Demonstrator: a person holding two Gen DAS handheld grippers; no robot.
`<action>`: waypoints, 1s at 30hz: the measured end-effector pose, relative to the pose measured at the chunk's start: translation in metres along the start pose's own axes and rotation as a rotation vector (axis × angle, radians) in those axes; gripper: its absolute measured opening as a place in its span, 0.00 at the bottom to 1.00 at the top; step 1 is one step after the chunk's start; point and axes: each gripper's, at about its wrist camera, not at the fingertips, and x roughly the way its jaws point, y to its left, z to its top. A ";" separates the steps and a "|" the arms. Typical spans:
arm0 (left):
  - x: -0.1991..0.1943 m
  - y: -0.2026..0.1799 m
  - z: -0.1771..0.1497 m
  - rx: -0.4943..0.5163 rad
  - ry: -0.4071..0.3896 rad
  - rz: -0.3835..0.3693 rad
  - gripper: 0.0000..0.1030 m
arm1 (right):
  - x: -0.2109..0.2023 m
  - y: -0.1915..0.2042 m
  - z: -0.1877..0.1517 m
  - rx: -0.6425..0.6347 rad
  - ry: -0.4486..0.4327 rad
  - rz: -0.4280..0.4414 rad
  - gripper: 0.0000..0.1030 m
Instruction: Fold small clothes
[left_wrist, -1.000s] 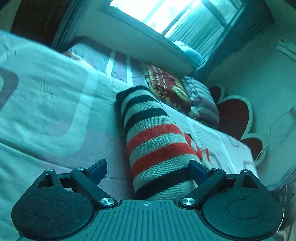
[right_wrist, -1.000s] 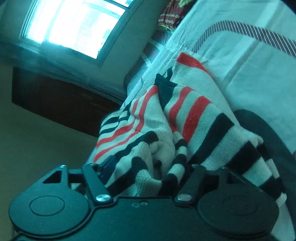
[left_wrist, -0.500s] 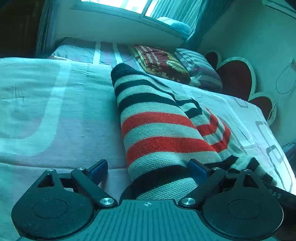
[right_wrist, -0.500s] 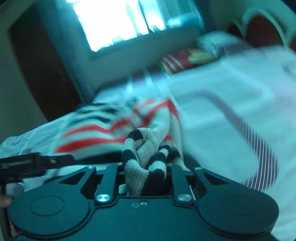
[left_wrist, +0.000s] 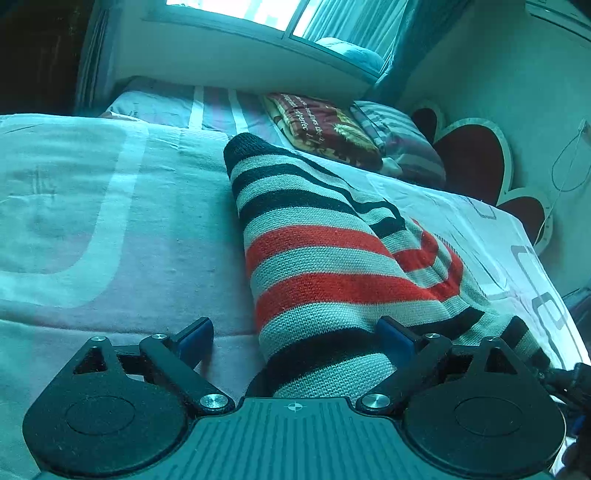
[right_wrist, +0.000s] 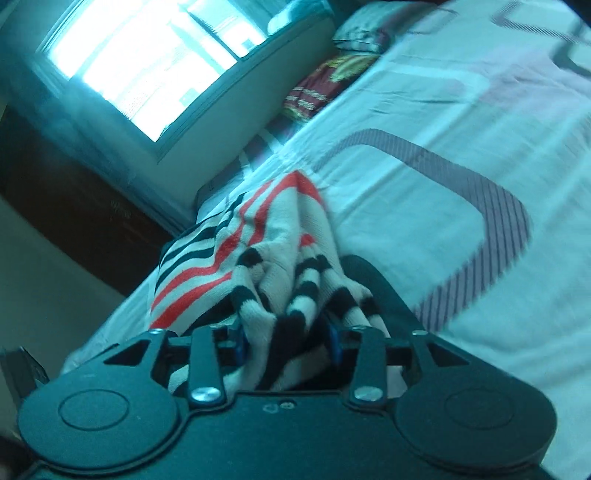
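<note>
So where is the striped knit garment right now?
The striped knit garment lies on the bedsheet, running from between the left gripper's open fingers toward the pillows; its bunched end sits between the right gripper's fingers.

Bed (left_wrist: 122, 229): pale sheet printed with pink and white rounded rectangles. Lying on it: one striped knit garment (left_wrist: 325, 258), black, red and cream bands, running from 6 toward 12 o'clock in the left wrist view; maroon patterned pillow (left_wrist: 321, 129) and striped pillow (left_wrist: 402, 147) at 1 o'clock.
</note>
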 end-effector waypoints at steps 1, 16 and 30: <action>0.000 -0.001 0.001 0.000 0.001 0.002 0.93 | -0.003 -0.006 -0.002 0.045 -0.017 0.013 0.37; -0.068 0.001 -0.016 0.081 -0.096 0.052 0.92 | -0.040 -0.030 0.005 0.087 -0.133 0.050 0.41; -0.072 0.000 -0.007 0.082 -0.125 0.114 0.92 | 0.017 0.076 0.025 -0.657 -0.034 -0.164 0.16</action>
